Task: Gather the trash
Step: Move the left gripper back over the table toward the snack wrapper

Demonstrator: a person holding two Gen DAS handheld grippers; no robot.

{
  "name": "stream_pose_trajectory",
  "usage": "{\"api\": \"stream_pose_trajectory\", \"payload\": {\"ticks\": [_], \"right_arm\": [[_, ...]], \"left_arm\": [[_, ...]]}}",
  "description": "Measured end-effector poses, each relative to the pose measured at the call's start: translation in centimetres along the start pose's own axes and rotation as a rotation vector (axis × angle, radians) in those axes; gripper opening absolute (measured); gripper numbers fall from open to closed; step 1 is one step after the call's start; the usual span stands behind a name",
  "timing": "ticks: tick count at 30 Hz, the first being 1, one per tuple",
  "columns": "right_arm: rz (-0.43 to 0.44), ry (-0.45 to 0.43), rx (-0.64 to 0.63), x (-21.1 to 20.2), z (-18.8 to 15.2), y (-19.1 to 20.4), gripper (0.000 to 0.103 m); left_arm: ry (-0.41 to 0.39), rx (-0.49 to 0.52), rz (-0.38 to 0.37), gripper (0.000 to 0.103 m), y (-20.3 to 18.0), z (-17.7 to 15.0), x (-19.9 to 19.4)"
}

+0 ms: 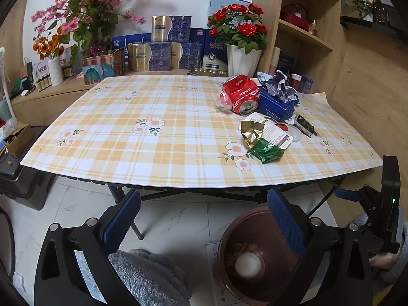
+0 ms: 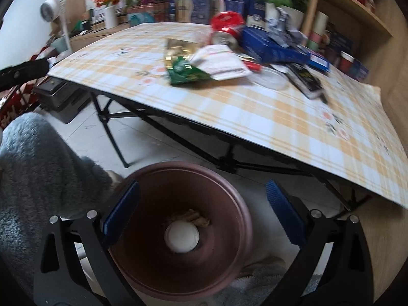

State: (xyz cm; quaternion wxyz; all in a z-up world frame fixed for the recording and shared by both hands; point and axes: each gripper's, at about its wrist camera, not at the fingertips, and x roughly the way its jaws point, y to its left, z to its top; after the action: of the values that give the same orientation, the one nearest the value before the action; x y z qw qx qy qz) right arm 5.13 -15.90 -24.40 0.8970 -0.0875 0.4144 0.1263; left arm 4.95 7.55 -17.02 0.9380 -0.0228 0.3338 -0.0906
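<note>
Left claw (image 1: 204, 221): jaws spread wide, nothing between blue-padded fingers (image 1: 122, 219); held low, pointing forward. Right claw (image 2: 202, 216): jaws likewise spread wide, nothing gripped, blue fingers (image 2: 285, 211) apart, tilted downward. In left wrist view, right claw (image 1: 367, 199) seen at far right edge, close beside left one. Grey fluffy sleeve (image 2: 38, 168) covered arm at left of right wrist view; fingertips (image 1: 385, 260) partly visible at right edge of left view.

The left half of the yellow plaid tablecloth (image 1: 127, 132) lies open; crumpled wrappers and a crushed red can (image 1: 239, 94) crowd the right.
</note>
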Motion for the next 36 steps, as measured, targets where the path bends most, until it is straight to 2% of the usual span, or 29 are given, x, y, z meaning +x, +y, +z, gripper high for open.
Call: {"api": "stream_pose_trajectory", "payload": {"ticks": [5,10,23,27,32,36], "right_arm": [[-0.016,-0.015,0.080,-0.8,-0.4,-2.4,0.097],[-0.011,-0.044,0.149,-1.3,-0.3,-3.6,0.097],[0.000,-0.087,0.153,-2.4,0.0,-3.2,0.097],[0.013,-0.128,0.182,-3.0,0.0,-3.7,0.097],[0.012,-0.118,0.218,-2.7,-0.2,-4.6,0.097],[0.005,-0.134,0.249,-3.3,-0.6,-5.4,0.097]], "left_arm": [[0.011,-0.007,0.007,0.097,-0.1,0.0,0.4],[0.019,0.030,0.019,0.097,-0.9,-0.1,0.6],[0.047,0.061,0.038,0.097,-1.4,-0.3,1.1],[0.061,0.105,0.052,0.097,-2.3,-0.5,1.4],[0.084,0.185,0.103,0.097,-3.9,-0.6,1.9],[0.112,0.212,0.029,0.097,-5.5,0.1,2.6]]}}
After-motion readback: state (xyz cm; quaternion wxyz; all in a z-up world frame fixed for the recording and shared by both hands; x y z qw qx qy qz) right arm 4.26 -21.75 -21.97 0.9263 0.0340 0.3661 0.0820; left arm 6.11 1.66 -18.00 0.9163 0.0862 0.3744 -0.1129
